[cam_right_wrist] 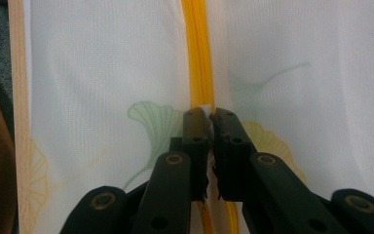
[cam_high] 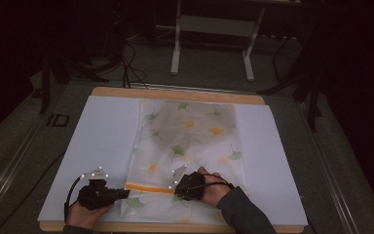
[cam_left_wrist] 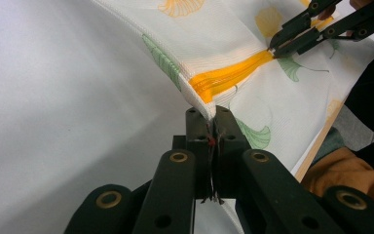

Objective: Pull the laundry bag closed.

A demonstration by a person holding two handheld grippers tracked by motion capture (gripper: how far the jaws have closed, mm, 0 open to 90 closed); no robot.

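Note:
A white mesh bag (cam_high: 190, 141) printed with green and yellow leaves lies flat on the white sheet (cam_high: 102, 131). An orange zipper (cam_high: 148, 187) runs across its near end. My left gripper (cam_high: 126, 193) is shut on the bag's left edge, right at the zipper's end (cam_left_wrist: 213, 114). My right gripper (cam_high: 173, 187) is shut on the small white zipper pull (cam_right_wrist: 204, 106), partway along the zipper (cam_right_wrist: 197, 53). In the left gripper view the right gripper (cam_left_wrist: 275, 46) pinches the far end of the visible orange zipper (cam_left_wrist: 229, 75). The two grippers face each other along the zipper.
The sheet covers a wooden table (cam_high: 175, 94) whose front edge (cam_right_wrist: 17, 73) runs close to the bag. A white metal stand (cam_high: 214, 29) is on the floor beyond the table. Cables (cam_high: 131, 68) lie on the dark floor at the back left.

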